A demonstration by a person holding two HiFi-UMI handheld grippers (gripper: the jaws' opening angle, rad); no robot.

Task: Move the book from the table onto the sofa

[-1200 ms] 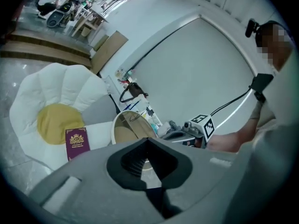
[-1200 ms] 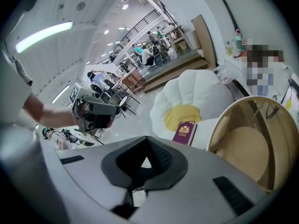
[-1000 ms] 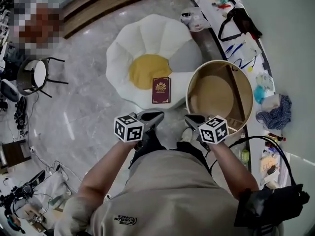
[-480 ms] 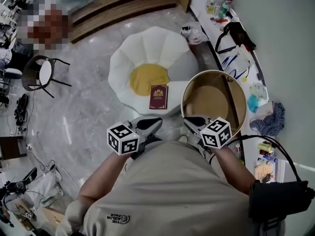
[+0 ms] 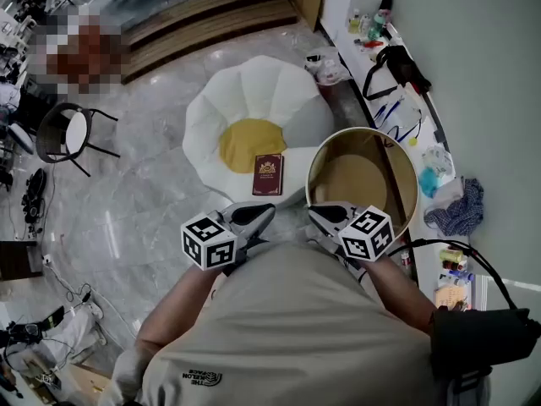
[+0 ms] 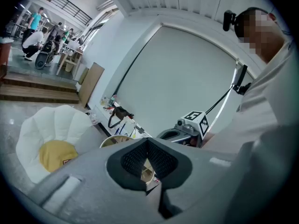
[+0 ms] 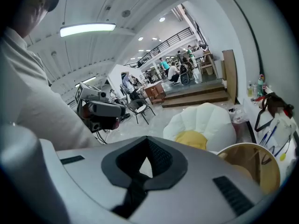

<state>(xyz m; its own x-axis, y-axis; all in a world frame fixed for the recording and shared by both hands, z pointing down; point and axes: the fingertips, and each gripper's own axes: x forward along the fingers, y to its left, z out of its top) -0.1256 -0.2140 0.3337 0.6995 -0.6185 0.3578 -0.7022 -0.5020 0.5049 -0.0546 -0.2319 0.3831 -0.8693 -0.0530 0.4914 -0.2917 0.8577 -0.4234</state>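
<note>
The left claw and the right claw are both shut and empty, side by side. Ahead of them, well apart, the dark red hardback book lies flat on the white flower-shaped sofa. We judge placement done, so we should retract clear of the round wooden table beside the right claw. Only the head view shows the book whole; the right gripper view omits it.

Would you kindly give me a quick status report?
Left hand-held gripper and right hand-held gripper shut, empty. Book lying on sofa. Nothing in the way.
</note>
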